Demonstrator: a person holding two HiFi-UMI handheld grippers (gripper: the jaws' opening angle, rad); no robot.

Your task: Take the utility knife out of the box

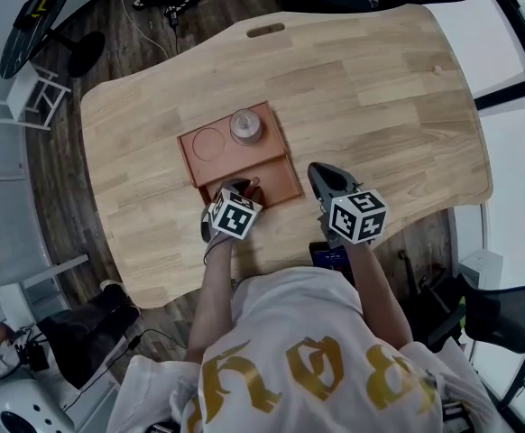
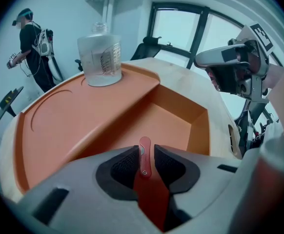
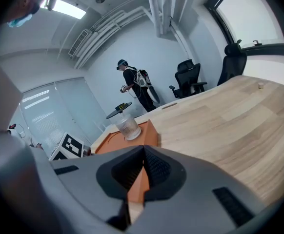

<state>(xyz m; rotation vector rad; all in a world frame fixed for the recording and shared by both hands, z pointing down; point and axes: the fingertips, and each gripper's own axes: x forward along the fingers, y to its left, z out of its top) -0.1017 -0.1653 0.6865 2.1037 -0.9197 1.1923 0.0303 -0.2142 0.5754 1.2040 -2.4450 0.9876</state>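
Left gripper point(image 2: 144, 151) clamps the knife point(image 2: 150, 191) at the box's point(image 2: 73, 116) near pocket; best lifted straight up, clear of the walls. Right gripper point(image 3: 143, 164) hangs closed, empty.

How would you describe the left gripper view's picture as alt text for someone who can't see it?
The left gripper, its fingers closed, pinches a red utility knife over the sunken compartment of an orange box on a wooden table. A clear jar stands on the box's raised part, and a person stands far off at the left.
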